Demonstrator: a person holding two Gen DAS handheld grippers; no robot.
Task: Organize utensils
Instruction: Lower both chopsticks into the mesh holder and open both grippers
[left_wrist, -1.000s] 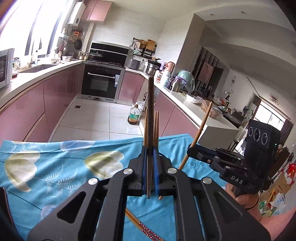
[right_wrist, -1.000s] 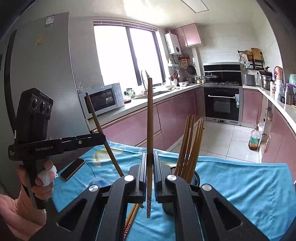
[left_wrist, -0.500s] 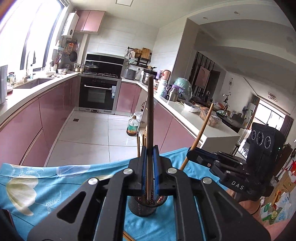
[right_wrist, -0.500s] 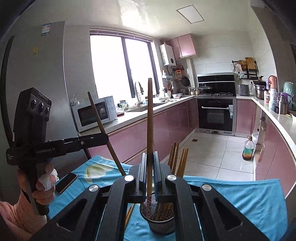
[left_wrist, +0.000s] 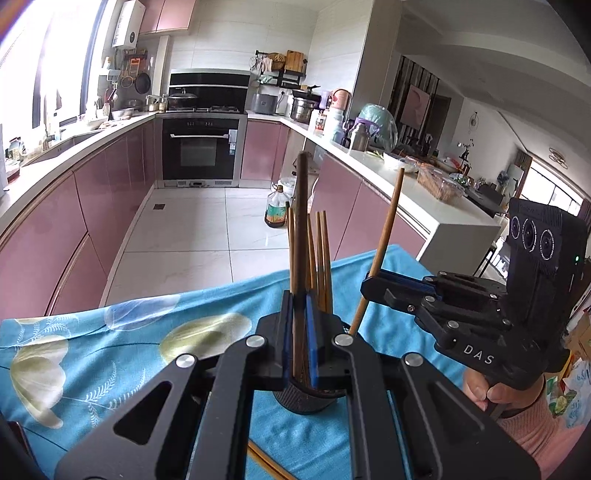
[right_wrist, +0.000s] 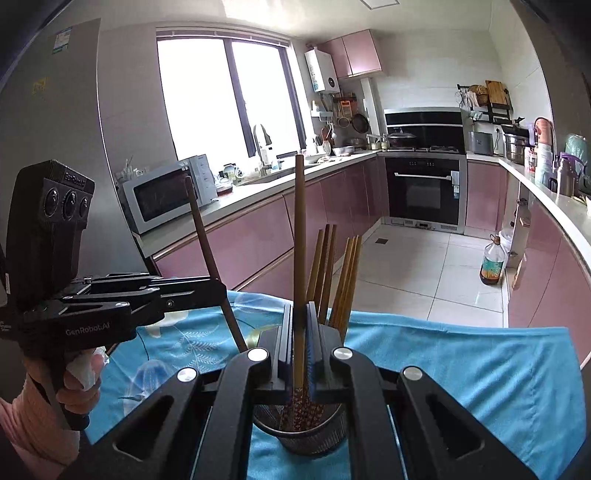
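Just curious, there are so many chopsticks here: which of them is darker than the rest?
The dark brown chopstick clamped in the left gripper. The one in the right gripper and those standing in the mesh holder are lighter tan.

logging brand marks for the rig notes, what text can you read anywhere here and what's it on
"DAS": on the side of the right gripper, left wrist view.
"GenRobot.AI": on the side of the left gripper, right wrist view.
"GenRobot": faint, on top of that gripper's camera block.
Stickers on the fridge and the oven door label: too small to read.
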